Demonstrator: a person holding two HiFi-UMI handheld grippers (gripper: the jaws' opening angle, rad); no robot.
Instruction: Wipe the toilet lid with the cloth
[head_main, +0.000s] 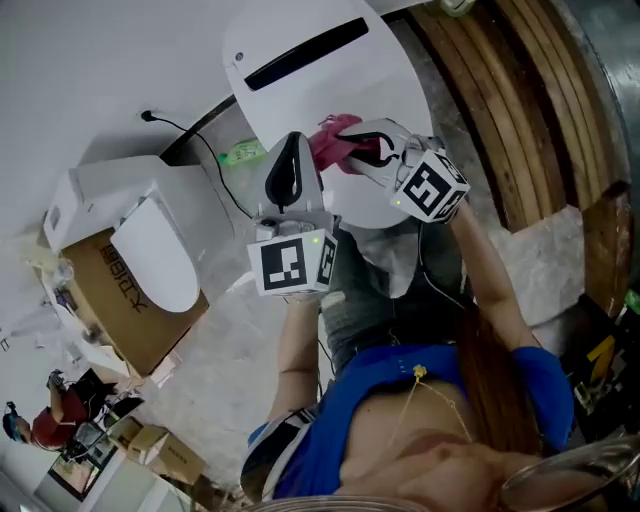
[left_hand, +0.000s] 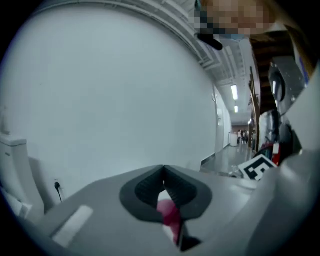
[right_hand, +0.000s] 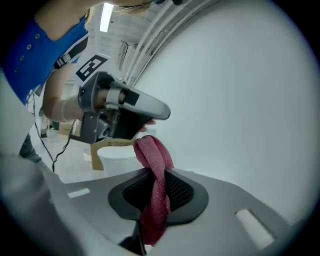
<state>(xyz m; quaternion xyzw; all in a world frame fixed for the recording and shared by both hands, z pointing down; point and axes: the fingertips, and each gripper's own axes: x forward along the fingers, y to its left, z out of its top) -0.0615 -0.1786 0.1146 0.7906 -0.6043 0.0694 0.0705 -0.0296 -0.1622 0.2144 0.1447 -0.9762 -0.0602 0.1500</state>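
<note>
- Pink-red cloth (head_main: 333, 141) is hanging in the air between your two grippers, in front of the raised white lid (head_main: 300, 60) and apart from its surface.
- You are clamping the cloth (right_hand: 152, 190) with the right gripper (right_hand: 155, 174): its jaws are pressing on the fabric, which is running down the length of the pads and bulging in a folded loop above the tips.
- You are holding the left gripper (left_hand: 163, 172) with its jaws closed, tips touching, and a sliver of cloth (left_hand: 171, 214) is showing pinched low between the pads.
- In the head view, the left gripper (head_main: 295, 150) is pointing up at the cloth's left edge, while the right gripper (head_main: 358, 152) is meeting it from the right.
- In the right gripper view, the left gripper (right_hand: 125, 112) is sitting just behind the top of the loop.
- Off to the left, a second toilet (head_main: 155, 250) is resting on a cardboard box (head_main: 130, 310).
</note>
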